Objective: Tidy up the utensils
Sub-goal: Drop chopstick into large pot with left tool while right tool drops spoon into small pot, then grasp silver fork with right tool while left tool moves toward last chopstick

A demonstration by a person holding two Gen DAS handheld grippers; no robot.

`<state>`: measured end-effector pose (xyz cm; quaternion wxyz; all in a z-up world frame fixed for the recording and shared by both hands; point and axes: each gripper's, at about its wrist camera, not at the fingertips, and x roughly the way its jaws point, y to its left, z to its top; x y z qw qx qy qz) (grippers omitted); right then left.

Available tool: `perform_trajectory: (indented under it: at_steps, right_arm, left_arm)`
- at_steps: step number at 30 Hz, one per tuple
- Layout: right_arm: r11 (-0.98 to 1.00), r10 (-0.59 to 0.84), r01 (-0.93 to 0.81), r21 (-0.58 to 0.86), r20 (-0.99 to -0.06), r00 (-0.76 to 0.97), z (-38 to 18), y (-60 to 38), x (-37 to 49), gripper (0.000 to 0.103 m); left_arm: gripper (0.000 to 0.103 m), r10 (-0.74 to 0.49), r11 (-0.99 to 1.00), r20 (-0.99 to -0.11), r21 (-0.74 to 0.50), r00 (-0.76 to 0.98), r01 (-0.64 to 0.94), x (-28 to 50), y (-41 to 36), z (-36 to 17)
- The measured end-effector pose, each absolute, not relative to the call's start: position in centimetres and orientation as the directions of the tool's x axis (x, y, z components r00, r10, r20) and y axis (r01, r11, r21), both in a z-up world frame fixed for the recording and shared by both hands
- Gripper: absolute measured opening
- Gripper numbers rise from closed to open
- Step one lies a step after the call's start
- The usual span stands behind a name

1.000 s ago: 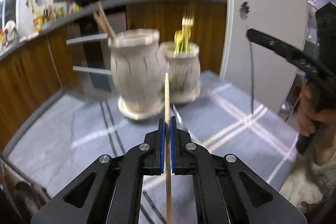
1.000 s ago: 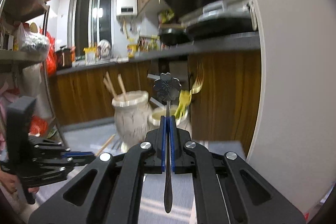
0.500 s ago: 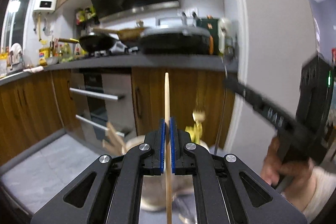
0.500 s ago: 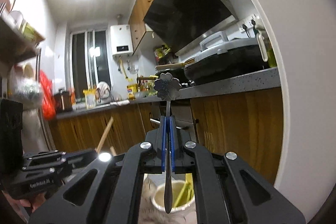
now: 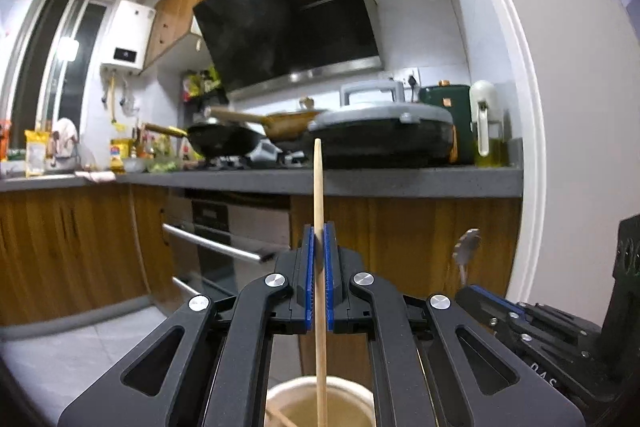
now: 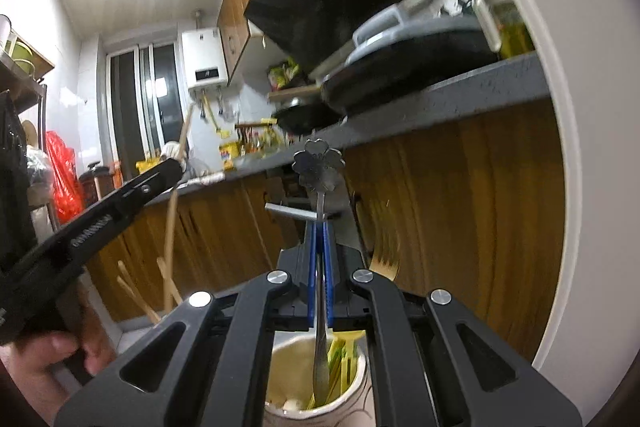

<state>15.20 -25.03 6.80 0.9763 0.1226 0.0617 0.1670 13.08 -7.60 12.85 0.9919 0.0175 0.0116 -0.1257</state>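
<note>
My left gripper (image 5: 319, 239) is shut on an upright wooden chopstick (image 5: 318, 187). The stick's lower end hangs over the mouth of a cream holder (image 5: 352, 393) at the bottom edge. My right gripper (image 6: 320, 231) is shut on a metal spoon (image 6: 319, 167) with a flower-shaped handle top. The spoon's bowl hangs inside a cream pot (image 6: 362, 367) that holds yellow-green utensils (image 6: 340, 357). In the right wrist view the left gripper (image 6: 172, 167) shows at the left, above several standing chopsticks (image 6: 168, 287).
A grey kitchen counter (image 5: 400, 183) with pans and a lidded pot runs behind, above wooden cabinets and an oven handle (image 5: 216, 247). A white door frame (image 5: 532, 147) stands close on the right. A person's hand (image 6: 40, 359) grips the left tool.
Both views have swung upward, and the two holders have slid from mid-frame to the bottom edge. The chopstick and the spoon now hang over the holders' mouths. Both grips are unchanged.
</note>
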Motion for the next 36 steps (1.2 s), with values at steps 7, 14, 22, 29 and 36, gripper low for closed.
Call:
perform_trajectory:
  at_steps: [7,14,22,29,36]
  right_arm:
    - [0.920,0.360,-0.325,0.220,-0.145,0.921,6.3,-24.8,13.9,0.003]
    - [0.925,0.362,-0.328,0.192,-0.187,0.913,5.1,-24.7,13.0,0.003]
    - [0.933,0.347,-0.308,0.185,-0.240,0.907,4.2,-24.2,13.8,0.003]
    - [0.939,0.331,-0.288,0.187,-0.267,0.905,3.7,-24.6,14.4,0.004]
    - [0.939,0.329,-0.282,0.195,-0.280,0.902,3.4,-24.9,14.3,0.016]
  left_arm:
    - [0.005,-0.297,0.954,-0.068,0.030,0.952,0.300,10.3,-6.8,11.0]
    - [0.005,-0.288,0.954,-0.193,0.029,0.938,0.299,8.4,-6.1,7.7]
    - [0.006,-0.298,0.953,-0.225,-0.021,0.928,0.301,8.6,-4.9,6.1]
    - [0.039,-0.308,0.949,-0.220,-0.011,0.925,0.314,8.0,-5.1,6.0]
    - [0.052,-0.321,0.945,-0.205,-0.004,0.925,0.327,6.7,-5.2,6.1]
